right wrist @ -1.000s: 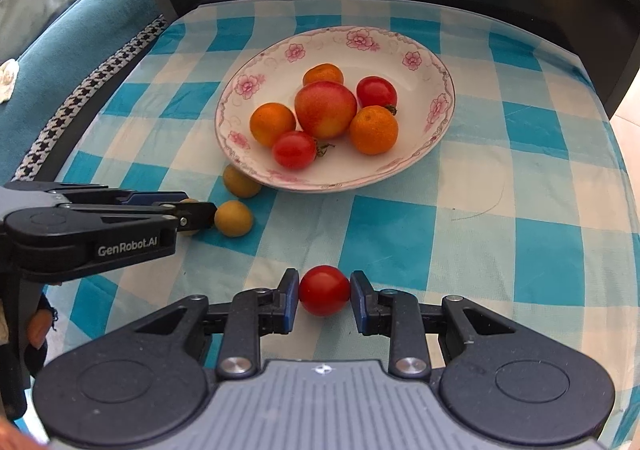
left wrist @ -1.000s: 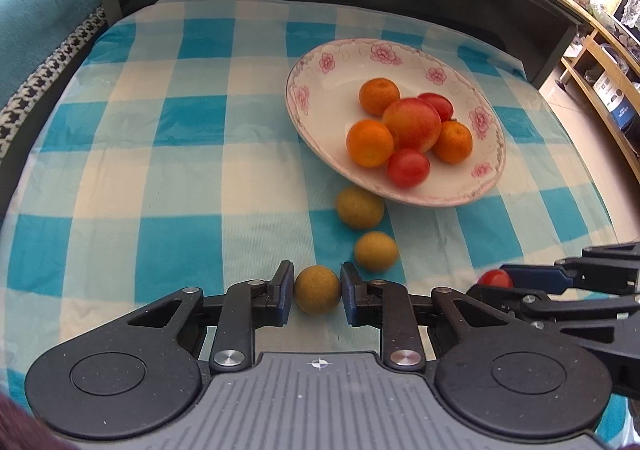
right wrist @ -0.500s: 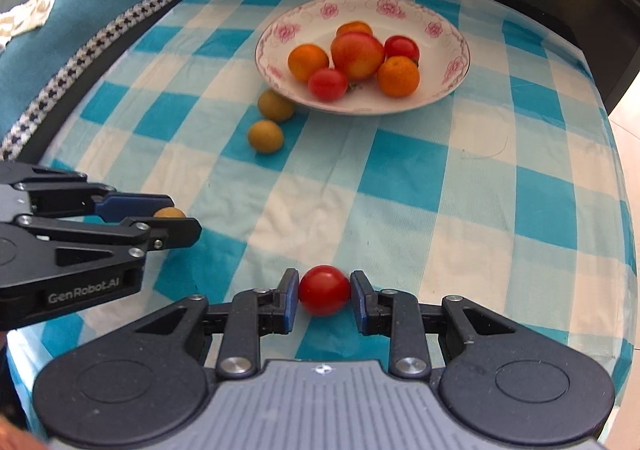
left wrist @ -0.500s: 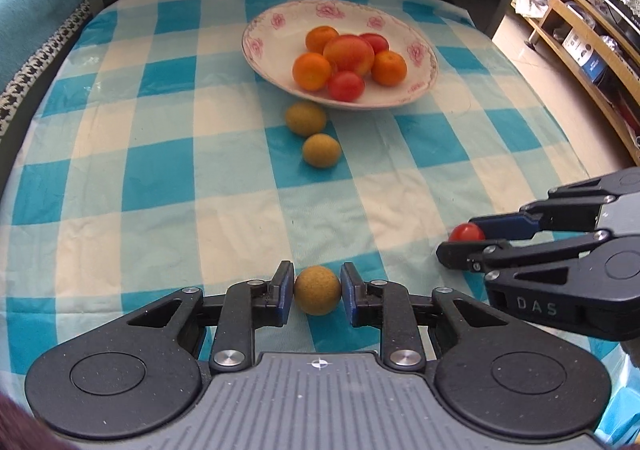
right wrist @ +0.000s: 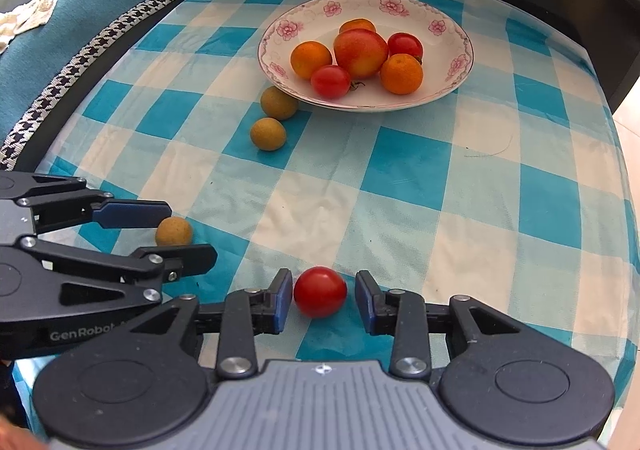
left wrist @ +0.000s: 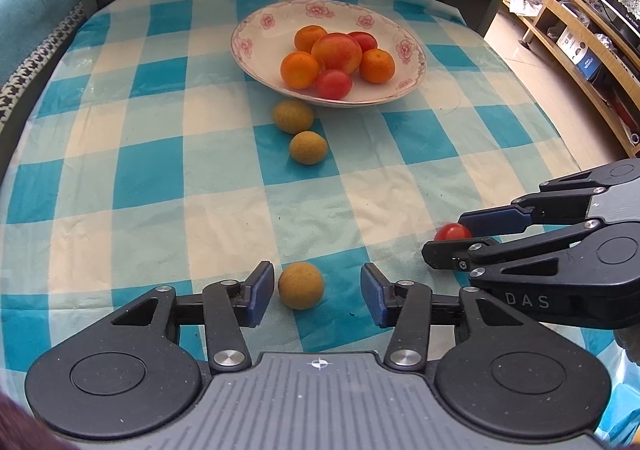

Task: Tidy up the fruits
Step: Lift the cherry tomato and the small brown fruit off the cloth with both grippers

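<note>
Fruits mostly sit in the plate point(left wrist: 412, 49) at the upper middle; two brown ones lie just below it. A brown fruit point(left wrist: 301, 285) lies between the opening left gripper point(left wrist: 317, 294), and a tomato point(right wrist: 320, 291) between the opening right gripper point(right wrist: 323, 300). Both could roll away on the cloth point(left wrist: 160, 177). A second ago both were pinched, near the plate.

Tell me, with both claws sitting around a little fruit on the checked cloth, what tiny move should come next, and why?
Probably lift both grippers straight up and clear. The left gripper is opening around the brown fruit, the right gripper is opening around the red tomato, and gaps show beside each. Both fruits look set down on the tablecloth, away from the plate.
</note>
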